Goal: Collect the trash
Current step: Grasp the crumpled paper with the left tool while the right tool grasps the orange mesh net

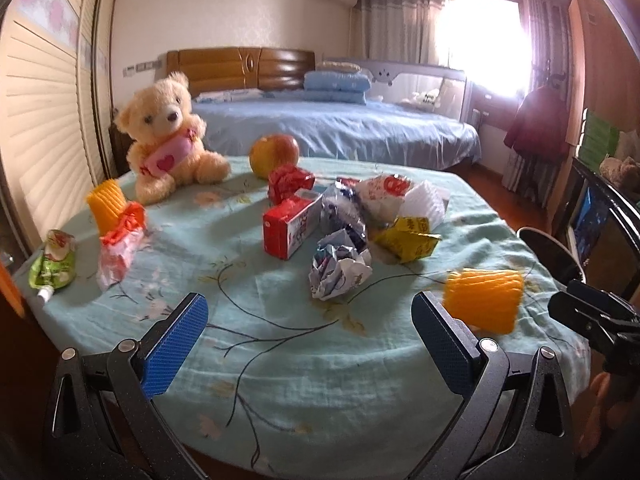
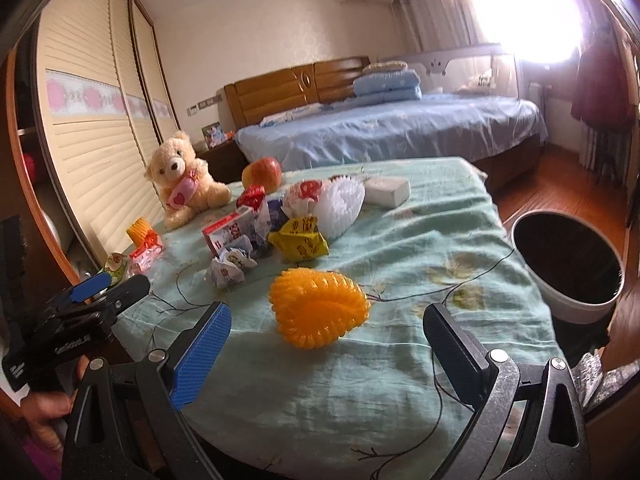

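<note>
A bedroom table (image 2: pixel 400 360) under a pale green floral cloth carries scattered trash. The right gripper (image 2: pixel 326 344) hovers with fingers spread wide, an orange foam net (image 2: pixel 318 308) lying just beyond them. The left gripper (image 1: pixel 310 344) is likewise open, crumpled wrapper (image 1: pixel 340 272) ahead. A bin (image 2: pixel 568 264) stands right of the table.

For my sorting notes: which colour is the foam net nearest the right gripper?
Orange foam net, best in the right wrist view.

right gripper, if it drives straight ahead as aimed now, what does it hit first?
Most likely the orange foam fruit net: it lies on the tablecloth just ahead of the open right gripper, roughly centred between its fingers. Depth is uncertain.
</note>
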A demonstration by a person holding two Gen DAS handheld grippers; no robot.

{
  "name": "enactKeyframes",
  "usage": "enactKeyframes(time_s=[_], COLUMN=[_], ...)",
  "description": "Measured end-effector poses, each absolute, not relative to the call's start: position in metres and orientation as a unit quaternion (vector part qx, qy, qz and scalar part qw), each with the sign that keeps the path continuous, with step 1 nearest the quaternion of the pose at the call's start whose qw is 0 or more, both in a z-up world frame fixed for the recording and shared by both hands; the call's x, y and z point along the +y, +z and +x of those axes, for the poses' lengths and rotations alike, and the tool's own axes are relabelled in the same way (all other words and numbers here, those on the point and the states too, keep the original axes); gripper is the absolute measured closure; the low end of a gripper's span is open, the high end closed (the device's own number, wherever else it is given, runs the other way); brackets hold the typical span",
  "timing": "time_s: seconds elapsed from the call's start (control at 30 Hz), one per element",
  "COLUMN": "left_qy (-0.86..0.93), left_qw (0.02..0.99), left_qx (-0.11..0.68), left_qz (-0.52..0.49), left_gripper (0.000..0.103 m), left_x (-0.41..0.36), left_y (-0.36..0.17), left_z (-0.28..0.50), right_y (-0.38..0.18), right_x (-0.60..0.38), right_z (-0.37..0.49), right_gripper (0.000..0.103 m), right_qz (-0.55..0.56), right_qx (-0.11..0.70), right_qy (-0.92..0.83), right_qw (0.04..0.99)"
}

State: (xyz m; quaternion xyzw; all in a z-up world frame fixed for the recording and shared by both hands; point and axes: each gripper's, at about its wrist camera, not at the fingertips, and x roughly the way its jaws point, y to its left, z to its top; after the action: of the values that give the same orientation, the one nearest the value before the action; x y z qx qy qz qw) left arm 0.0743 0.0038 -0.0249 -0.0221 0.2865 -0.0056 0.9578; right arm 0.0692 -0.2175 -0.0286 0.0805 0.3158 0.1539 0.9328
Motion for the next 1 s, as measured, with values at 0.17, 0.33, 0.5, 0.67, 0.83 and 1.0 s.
enactKeyframes(time_s=[0.17, 0.33, 0.5, 0.67, 0.83, 1.0], left_qy=[-0.018, -0.023, -0.025, -0.045, -0.067, -0.080], left_qw=[0.948, 0.939, 0.934, 0.926, 0.924, 0.925], left_qx=[0.317, 0.341, 0.356, 0.374, 0.375, 0.370], left_qz=[-0.020, -0.027, -0.025, -0.027, -0.035, -0.037], left_gripper=[0.000, 0.000, 0.004, 0.046, 0.071, 0.075], left_x=[0.002, 0.001, -0.003, -0.007, -0.011, -0.016], left_y=[-0.040, -0.052, -0.064, -0.073, -0.071, -0.064], left_z=[0.102, 0.129, 0.147, 0.162, 0.163, 0.153], right_y=[-0.039, -0.053, -0.063, -0.074, -0.074, -0.072], right_x=[-0.215, -0.211, -0.210, -0.212, -0.213, -0.217], right_z=[0.088, 0.109, 0.121, 0.128, 0.129, 0.127], right_gripper=[0.005, 0.005, 0.006, 0.029, 0.058, 0.064], right_qz=[0.079, 0.081, 0.092, 0.110, 0.120, 0.122], right_qx=[0.340, 0.364, 0.381, 0.399, 0.401, 0.399], right_qy=[0.159, 0.166, 0.173, 0.187, 0.196, 0.198], right_qw=[0.924, 0.913, 0.904, 0.891, 0.887, 0.887])
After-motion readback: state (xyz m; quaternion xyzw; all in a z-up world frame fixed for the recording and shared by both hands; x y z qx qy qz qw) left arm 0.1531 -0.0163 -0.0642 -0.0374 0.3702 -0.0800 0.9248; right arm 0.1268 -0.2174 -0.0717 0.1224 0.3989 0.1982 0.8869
